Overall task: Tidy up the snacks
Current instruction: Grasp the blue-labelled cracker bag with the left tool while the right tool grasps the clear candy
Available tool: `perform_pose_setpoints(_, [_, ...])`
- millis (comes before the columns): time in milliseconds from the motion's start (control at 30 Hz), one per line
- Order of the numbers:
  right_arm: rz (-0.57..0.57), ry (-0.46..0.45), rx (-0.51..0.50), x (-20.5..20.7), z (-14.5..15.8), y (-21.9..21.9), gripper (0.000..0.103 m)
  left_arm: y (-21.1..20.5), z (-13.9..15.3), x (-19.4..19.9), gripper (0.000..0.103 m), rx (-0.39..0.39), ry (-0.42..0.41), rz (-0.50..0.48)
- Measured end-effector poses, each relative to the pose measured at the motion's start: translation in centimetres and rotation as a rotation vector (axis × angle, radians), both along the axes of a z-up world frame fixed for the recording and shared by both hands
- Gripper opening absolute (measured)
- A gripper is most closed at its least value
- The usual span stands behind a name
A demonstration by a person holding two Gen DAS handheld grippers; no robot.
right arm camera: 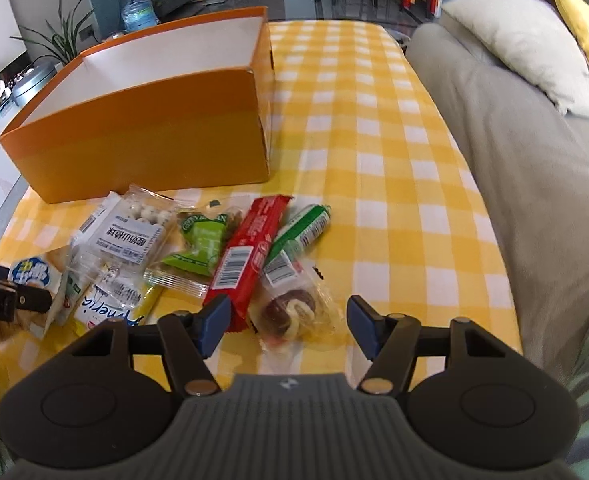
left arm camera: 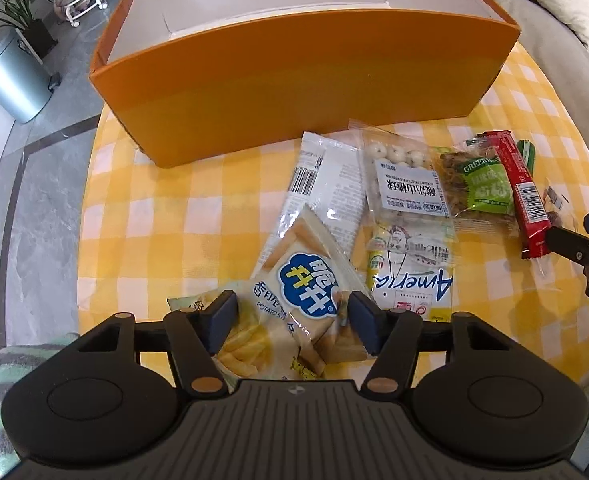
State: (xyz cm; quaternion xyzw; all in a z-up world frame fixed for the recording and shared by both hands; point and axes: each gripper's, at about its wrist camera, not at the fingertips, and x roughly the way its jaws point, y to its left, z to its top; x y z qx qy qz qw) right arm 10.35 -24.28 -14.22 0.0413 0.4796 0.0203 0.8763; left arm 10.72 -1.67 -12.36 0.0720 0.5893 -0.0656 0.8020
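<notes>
Several snack packets lay in a loose heap on the checked tabletop (right arm camera: 394, 160), just in front of the orange box (left arm camera: 294, 80), whose visible interior held nothing. Left claw (left arm camera: 290, 320) stood released, its pads either side of the potato-stick bag (left arm camera: 302, 292); contact could not be confirmed. That bag overlapped a second yellow fries packet (left arm camera: 238, 344) and the America packet (left arm camera: 410, 280). Risk: closing there may pinch two wrappers together, or drag a neighbour along and drop it short of the box. Crinkly, air-filled film would likely slip or squash, crushing the sticks. Right claw (right arm camera: 286, 326) was likewise released, low over the clear-wrapped chocolate pastry (right arm camera: 294, 312), with the red bar (right arm camera: 250, 256) touching the left pad. A close could catch the bar's end instead. Both claws worked near one heap; collision seemed possible.
</notes>
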Motion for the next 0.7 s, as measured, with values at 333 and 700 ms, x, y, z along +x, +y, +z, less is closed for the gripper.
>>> perform_pose_setpoints(333, [-0.094, 0.001, 0.115, 0.6, 0.1, -1.8, 0.047, 0.2, 0.2, 0.3, 0.053, -0.018, -0.003, 0.008])
perform_pose_setpoints(700, [-0.079, 0.069, 0.155, 1.9, -1.9, -1.5, 0.045, 0.0, -0.1, 0.2, 0.062, 0.002, 0.021, -0.016])
